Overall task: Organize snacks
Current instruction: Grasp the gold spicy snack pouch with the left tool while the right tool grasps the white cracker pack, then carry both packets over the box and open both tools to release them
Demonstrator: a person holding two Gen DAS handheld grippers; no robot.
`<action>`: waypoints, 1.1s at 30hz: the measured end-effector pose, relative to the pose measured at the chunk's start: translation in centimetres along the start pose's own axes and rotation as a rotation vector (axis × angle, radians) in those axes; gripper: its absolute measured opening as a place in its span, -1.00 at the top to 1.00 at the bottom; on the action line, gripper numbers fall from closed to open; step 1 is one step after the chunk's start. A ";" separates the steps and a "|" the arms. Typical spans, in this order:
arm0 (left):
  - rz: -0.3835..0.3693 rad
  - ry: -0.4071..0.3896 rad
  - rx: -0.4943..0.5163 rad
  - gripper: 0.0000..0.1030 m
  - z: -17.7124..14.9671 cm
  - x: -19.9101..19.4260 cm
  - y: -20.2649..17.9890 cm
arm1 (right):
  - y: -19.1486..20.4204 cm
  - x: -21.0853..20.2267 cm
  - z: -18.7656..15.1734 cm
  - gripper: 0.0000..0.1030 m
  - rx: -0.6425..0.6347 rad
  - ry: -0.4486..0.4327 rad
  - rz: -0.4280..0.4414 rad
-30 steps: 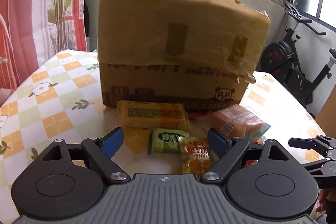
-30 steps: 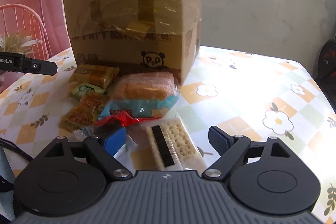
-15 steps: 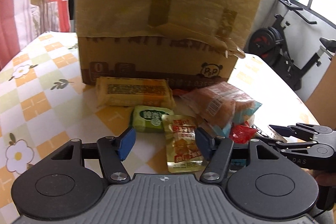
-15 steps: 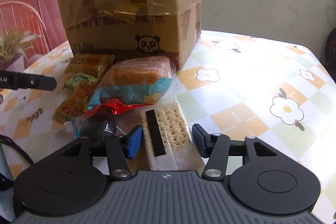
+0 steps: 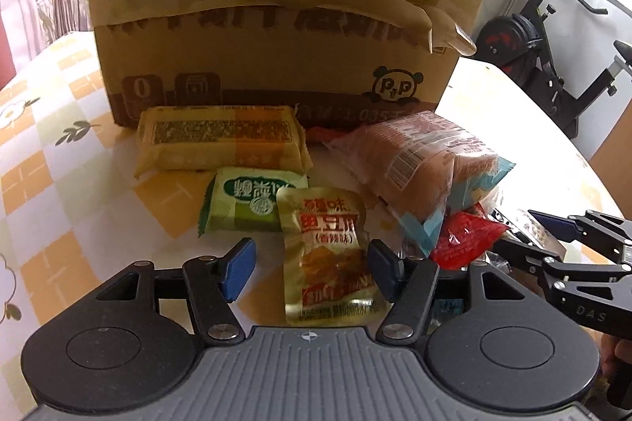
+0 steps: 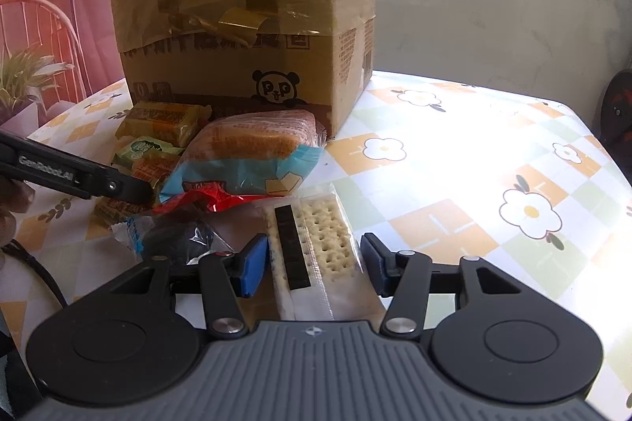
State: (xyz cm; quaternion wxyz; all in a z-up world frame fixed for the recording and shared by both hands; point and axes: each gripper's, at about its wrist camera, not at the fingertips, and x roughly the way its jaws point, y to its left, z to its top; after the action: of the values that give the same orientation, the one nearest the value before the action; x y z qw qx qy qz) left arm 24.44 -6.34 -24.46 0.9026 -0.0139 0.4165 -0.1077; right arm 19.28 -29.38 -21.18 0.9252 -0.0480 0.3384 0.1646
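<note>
Between left tool point(image 5: 310, 273) pads: gold pouch point(image 5: 330, 255), right pad touching, left clear; spread. Between right tool point(image 6: 312, 265) pads: cracker pack point(image 6: 316, 251), contact unclear; spread.

cardboard box point(image 5: 276, 6) top beyond frame edge

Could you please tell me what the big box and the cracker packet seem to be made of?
Big box: brown corrugated cardboard, apparently; matte printed faces, glossy peeling tape on top. Cracker packet: thin clear plastic film, seemingly; the crackers show through it.
</note>
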 end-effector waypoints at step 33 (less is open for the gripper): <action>0.024 -0.092 0.023 0.06 -0.8 -2.7 0.9 | -0.1 -0.1 0.0 -0.05 -0.001 0.002 -0.001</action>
State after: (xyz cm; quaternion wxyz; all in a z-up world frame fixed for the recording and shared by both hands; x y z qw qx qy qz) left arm 22.31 -4.85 -23.04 0.9222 -0.0034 0.3734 -0.1008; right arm 19.23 -29.48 -21.12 0.9250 -0.0485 0.3392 0.1644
